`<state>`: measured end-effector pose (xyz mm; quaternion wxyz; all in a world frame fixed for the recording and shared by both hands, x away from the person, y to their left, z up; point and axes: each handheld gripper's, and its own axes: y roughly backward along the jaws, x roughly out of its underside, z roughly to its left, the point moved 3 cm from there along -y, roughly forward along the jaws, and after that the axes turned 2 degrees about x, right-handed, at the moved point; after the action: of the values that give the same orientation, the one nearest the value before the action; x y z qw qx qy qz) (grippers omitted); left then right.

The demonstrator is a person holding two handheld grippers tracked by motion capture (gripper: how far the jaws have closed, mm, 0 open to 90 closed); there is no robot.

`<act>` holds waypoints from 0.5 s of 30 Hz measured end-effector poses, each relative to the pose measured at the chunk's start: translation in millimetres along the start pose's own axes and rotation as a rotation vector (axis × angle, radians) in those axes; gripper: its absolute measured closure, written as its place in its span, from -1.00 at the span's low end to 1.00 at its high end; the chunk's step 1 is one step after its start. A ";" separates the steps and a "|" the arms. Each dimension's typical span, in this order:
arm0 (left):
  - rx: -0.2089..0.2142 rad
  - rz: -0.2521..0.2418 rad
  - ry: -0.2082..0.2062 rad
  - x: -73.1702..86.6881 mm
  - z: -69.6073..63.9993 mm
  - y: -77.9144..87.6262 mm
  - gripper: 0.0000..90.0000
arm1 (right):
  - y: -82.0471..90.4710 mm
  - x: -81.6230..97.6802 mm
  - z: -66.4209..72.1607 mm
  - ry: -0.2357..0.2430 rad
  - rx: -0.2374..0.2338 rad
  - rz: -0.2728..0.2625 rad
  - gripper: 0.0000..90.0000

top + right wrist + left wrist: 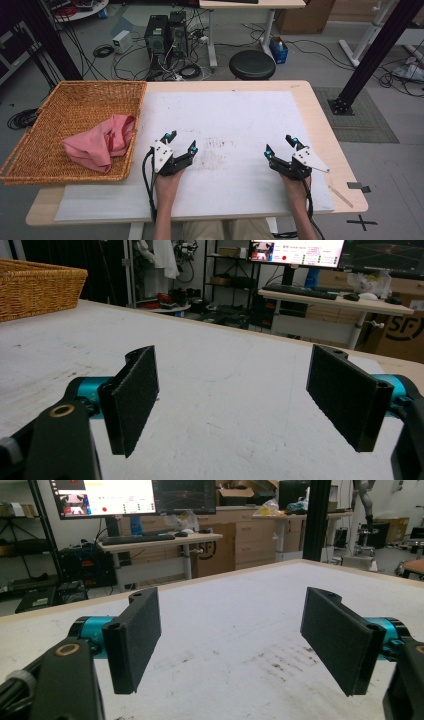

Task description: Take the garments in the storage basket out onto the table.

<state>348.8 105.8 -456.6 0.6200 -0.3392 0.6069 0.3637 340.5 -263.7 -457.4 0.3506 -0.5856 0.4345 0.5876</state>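
A crumpled pink cloth [102, 141] lies in a wicker basket [60, 105] at the table's left side. My left gripper [181, 142] rests low over the white mat [225, 115], just right of the basket, jaws open with nothing between them [232, 645]. My right gripper [281, 145] sits over the mat's right part, jaws spread wide and empty [232, 400]. The basket's rim [35, 282] shows at the far left in the right gripper view. Both grippers stand apart from the cloth.
The mat has dark smudges [212, 150] between the grippers. Beyond the table's far edge stand a black stool [252, 64], computer towers [166, 35] and loose cables. A black frame post [370, 55] rises at the right. Desks with monitors [107, 495] stand behind.
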 end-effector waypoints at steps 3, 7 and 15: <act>-0.003 -0.003 0.008 0.0 0.0 -0.1 -0.46 | -0.1 0.1 0.9 0.000 -0.001 0.004 -0.54; -0.008 0.002 0.005 -0.1 0.5 -0.4 -0.46 | -0.9 -0.1 1.3 0.008 -0.001 0.012 -0.54; -0.011 0.003 -0.002 -0.1 -0.3 -0.6 -0.46 | -2.7 -0.3 6.2 0.062 0.015 0.029 -0.54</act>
<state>349.2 105.2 -456.5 0.6182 -0.3411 0.6048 0.3684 340.6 -257.0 -457.8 0.3329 -0.5947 0.4577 0.5710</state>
